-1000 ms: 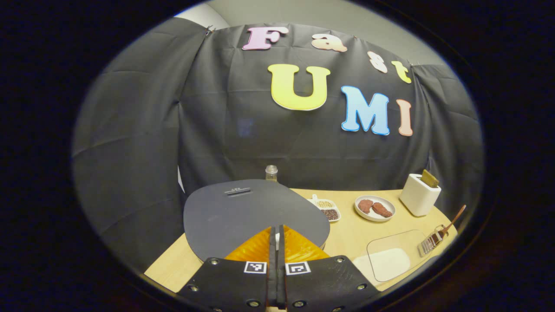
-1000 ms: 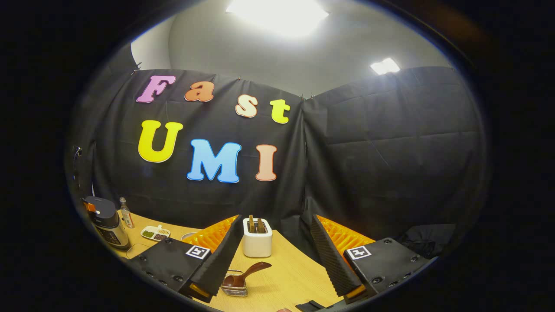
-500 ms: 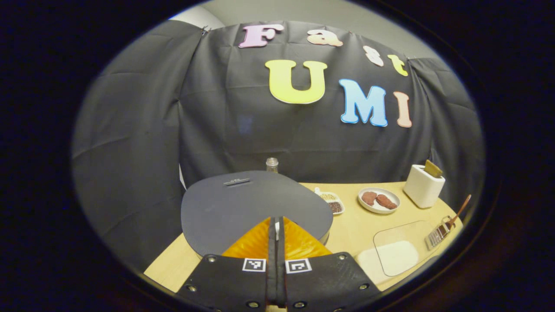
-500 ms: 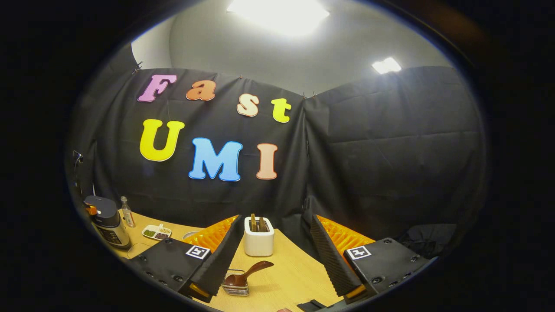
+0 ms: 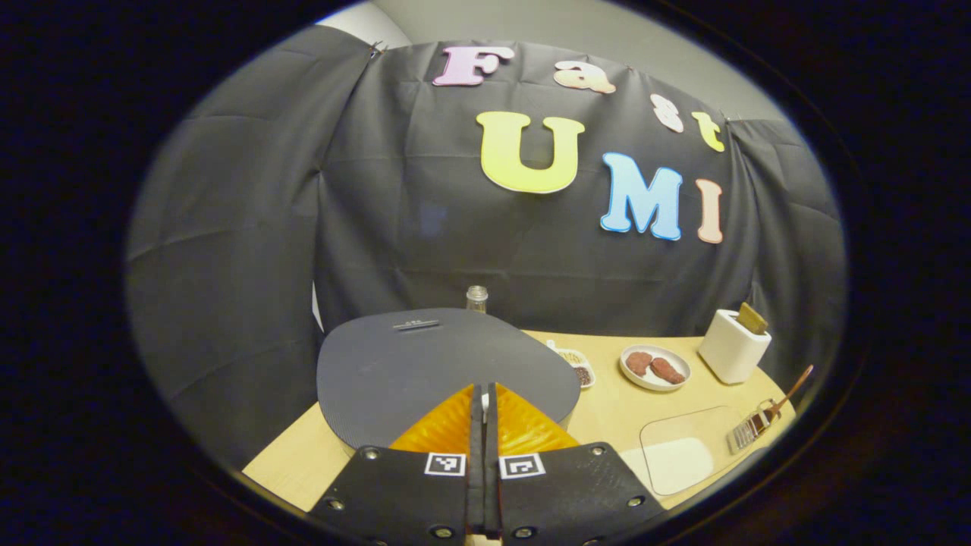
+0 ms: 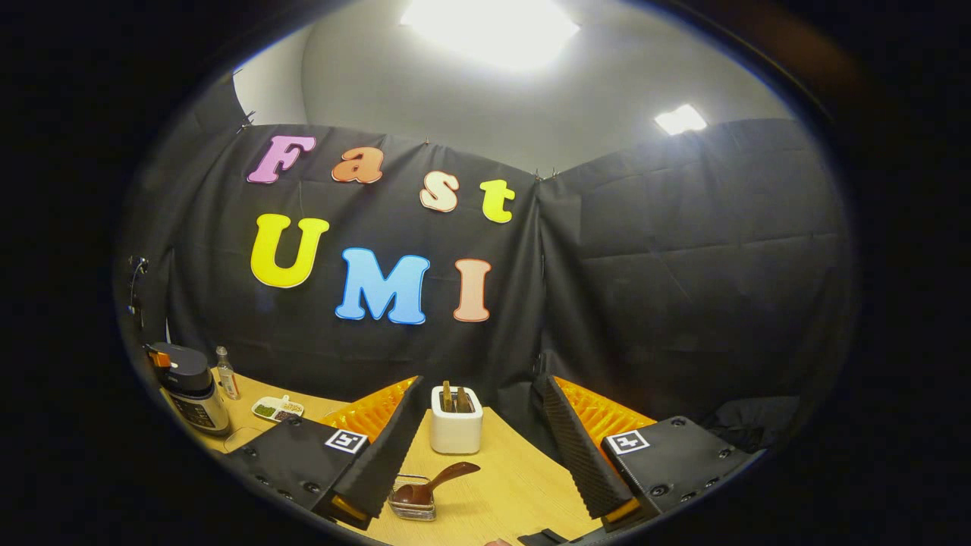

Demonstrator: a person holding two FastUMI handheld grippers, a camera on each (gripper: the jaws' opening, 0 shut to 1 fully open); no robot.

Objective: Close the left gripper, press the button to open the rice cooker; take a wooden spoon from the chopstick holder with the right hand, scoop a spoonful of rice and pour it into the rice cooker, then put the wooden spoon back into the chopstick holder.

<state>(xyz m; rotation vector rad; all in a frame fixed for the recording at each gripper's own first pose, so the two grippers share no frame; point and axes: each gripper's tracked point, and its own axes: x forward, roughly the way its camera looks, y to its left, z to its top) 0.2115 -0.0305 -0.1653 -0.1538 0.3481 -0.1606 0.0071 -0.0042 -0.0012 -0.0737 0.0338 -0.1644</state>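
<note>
The left gripper point(image 5: 484, 394) has its fingers pressed together over the rice cooker point(image 5: 447, 371), lid down. The right gripper point(image 6: 485, 447) is open wide; the wooden spoon point(image 6: 432, 485) waits untouched.

Black cloth wall point(image 6: 683, 288), wooden table point(image 6: 508, 485)

The flat dark grey rice cooker lid point(image 5: 425, 364) has a fine dotted weave. The light yellow wooden bench point(image 6: 501, 485) holds a plain white box-shaped toaster point(image 6: 455, 428). The dark brown wooden spoon point(image 6: 436, 485) is shiny.
</note>
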